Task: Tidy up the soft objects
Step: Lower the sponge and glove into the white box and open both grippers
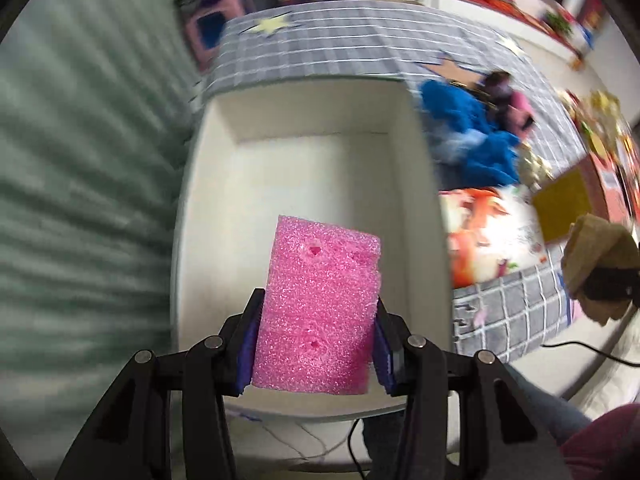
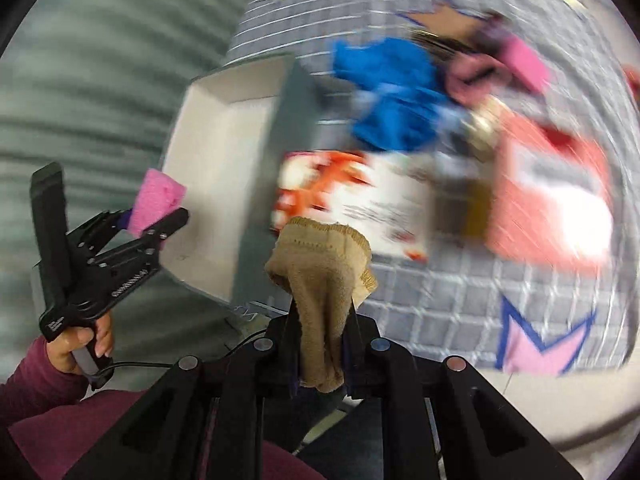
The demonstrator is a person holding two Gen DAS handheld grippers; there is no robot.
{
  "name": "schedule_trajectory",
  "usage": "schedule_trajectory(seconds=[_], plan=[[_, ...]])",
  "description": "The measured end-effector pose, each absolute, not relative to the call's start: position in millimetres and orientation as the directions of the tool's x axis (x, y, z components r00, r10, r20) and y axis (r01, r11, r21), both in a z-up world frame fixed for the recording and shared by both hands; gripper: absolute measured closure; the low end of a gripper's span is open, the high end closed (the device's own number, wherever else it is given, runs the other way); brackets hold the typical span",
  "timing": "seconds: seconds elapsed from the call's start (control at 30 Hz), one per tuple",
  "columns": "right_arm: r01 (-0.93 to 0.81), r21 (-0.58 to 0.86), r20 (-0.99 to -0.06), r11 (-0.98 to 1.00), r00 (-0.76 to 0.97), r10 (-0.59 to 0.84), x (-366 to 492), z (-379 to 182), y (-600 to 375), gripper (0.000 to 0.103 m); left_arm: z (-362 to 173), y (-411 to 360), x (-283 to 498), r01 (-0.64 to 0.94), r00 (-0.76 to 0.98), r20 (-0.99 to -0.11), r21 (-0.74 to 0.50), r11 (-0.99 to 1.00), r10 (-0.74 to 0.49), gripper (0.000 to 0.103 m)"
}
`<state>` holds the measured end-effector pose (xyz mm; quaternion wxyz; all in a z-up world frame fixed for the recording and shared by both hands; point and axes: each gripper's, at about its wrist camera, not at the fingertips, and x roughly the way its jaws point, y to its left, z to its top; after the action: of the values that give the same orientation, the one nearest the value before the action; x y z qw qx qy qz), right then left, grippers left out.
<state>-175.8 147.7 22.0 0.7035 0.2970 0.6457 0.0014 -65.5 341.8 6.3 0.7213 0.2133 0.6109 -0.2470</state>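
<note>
My left gripper (image 1: pixel 318 300) is shut on a pink foam sponge (image 1: pixel 320 312), holding it above the open white box (image 1: pixel 418 208). The right wrist view shows the same left gripper (image 2: pixel 150 216) with the pink sponge (image 2: pixel 160 196) over the near corner of the box (image 2: pixel 208 160). A tan sock (image 2: pixel 324 276) hangs between the fingers of my right gripper (image 2: pixel 322 304), which is shut on it, to the right of the box. That sock (image 1: pixel 596 256) also shows at the right edge of the left wrist view.
A grey checked cloth (image 1: pixel 320 48) covers the table. On it lie a blue fluffy cloth (image 1: pixel 468 132), a pink item (image 1: pixel 520 108), an orange-and-white printed packet (image 1: pixel 488 232) and a yellow pad (image 1: pixel 564 204). A person's sleeve (image 2: pixel 36 384) is at lower left.
</note>
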Motion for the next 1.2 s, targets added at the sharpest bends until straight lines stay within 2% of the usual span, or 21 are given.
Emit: schedule_trajectory(seconds=[0.2, 0.5, 0.7, 0.93, 1.2], plan=[[0.216, 0.409, -0.912, 0.887, 0.114, 0.393, -118.4, 23.5, 197.9, 0.087, -1.7, 368.9, -60.3, 0.532, 0.151, -0.986, 0.019, 0.846, -0.073, 0.052], [0.106, 0.392, -0.92, 0.914, 0.027, 0.391, -60.3, -7.4, 256.2, 0.087, -47.1, 370.9, -54.2, 0.508, 0.079, -0.997, 0.042, 0.86, 0.002, 0.052], [0.059, 0.394, -0.909, 0.917, -0.12, 0.398, -64.0, -46.2, 287.1, 0.087, -64.8, 376.1, -63.1, 0.486, 0.027, -0.999, 0.034, 0.873, 0.024, 0.052], [0.011, 0.389, -0.896, 0.921, -0.227, 0.381, -81.8, -60.9, 295.4, 0.087, -64.1, 372.9, -86.7, 0.487, -0.011, -1.0, 0.004, 0.874, 0.01, 0.052], [0.027, 0.376, -0.916, 0.926, -0.138, 0.376, -67.3, -42.2, 284.4, 0.087, -42.6, 361.9, -96.4, 0.462, 0.027, -1.0, 0.002, 0.887, -0.012, 0.052]])
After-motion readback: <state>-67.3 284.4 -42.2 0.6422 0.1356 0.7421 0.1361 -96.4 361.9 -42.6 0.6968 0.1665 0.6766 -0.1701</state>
